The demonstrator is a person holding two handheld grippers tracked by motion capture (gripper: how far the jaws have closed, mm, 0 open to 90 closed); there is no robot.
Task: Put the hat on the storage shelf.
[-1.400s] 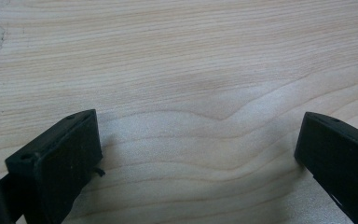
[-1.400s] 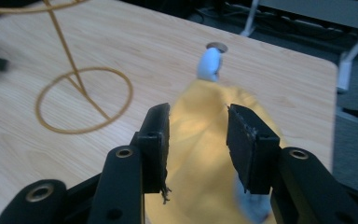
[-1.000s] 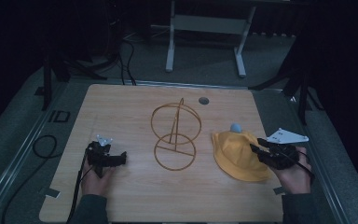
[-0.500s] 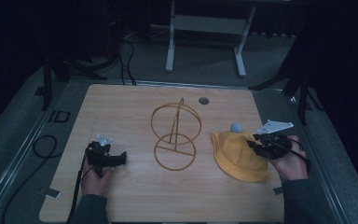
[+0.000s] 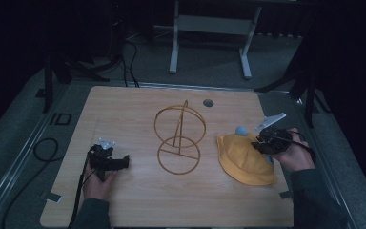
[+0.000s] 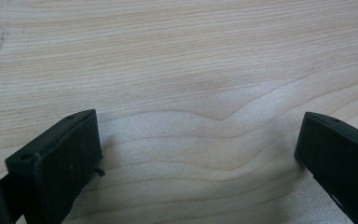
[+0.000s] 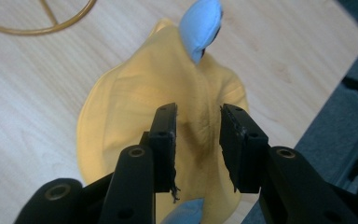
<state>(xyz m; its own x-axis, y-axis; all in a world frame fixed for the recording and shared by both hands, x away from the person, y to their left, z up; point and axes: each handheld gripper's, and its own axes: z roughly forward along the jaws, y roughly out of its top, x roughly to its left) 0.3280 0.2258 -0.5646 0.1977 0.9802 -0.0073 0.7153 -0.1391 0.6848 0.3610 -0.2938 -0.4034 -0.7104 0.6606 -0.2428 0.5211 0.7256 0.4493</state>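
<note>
Yellow hat (image 7: 135,116) directly under and ahead of the right tool (image 7: 198,119), a raised fold of its cloth between the jaws. Jaws just closing, narrow gap left, pads not yet pressing. Blue tip (image 7: 200,25) beyond the jaws. Left tool (image 6: 196,149) wide open over bare counter (image 6: 191,60), well apart from the hat.

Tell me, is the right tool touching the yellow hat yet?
Cannot tell. In the right gripper view the right tool straddles a raised fold of the yellow hat, jaws just closing, but contact isn't plain.
</note>
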